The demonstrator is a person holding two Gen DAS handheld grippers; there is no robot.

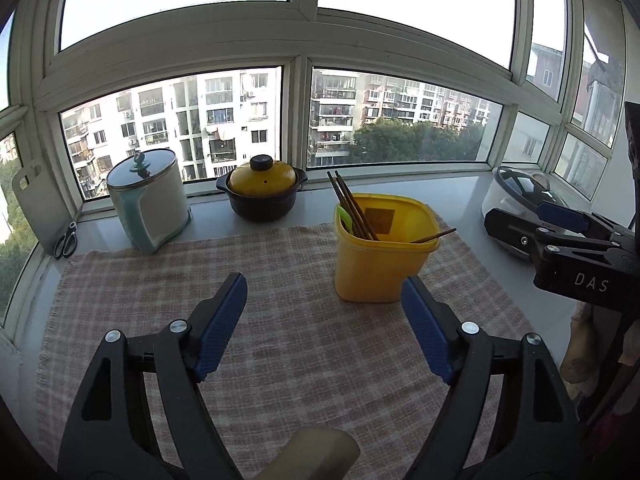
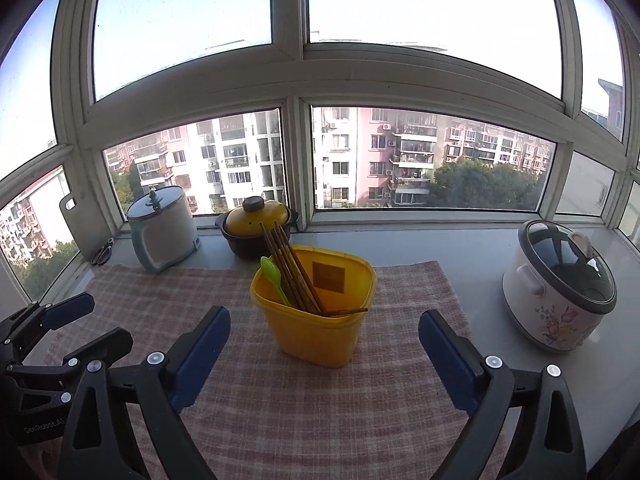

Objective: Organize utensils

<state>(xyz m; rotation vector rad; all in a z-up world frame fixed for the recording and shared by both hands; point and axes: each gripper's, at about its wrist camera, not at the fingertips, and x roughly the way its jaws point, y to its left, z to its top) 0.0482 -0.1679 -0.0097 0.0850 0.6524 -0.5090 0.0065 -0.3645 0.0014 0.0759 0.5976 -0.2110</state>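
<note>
Yellow plastic tub (image 2: 316, 312) standing upright on the checked cloth (image 2: 280, 412), a bit right of the middle, toward the far edge. Bundle of dark wooden chopsticks (image 2: 294, 272) inside, leaning toward the far left corner, plus a green plastic spoon (image 2: 274, 280) tucked against the left wall. One lone chopstick (image 2: 346, 312) lying almost flat across the near rim, tip poking out to the right.

Left gripper (image 1: 324, 326) spread wide, nothing between the blue pads, nothing touched, hovering over bare cloth near and slightly left of the tub. Right-hand pad (image 1: 426, 330) overlapping the tub's near corner in the left wrist view, contact impossible to call from there. Right gripper (image 2: 324, 352) gaping just as wide, also empty, tub framed in the gap but sitting farther back, clear of both pads.

Further out, along the sill under the window: white-and-teal kettle (image 2: 164, 228) far left, black clay pot with yellow lid (image 2: 256, 226) just behind the tub, scissors (image 1: 66, 240) and a white cutting board (image 1: 38, 204) propped in the far left corner. Floral rice cooker (image 2: 558, 284) off the cloth on the right.
</note>
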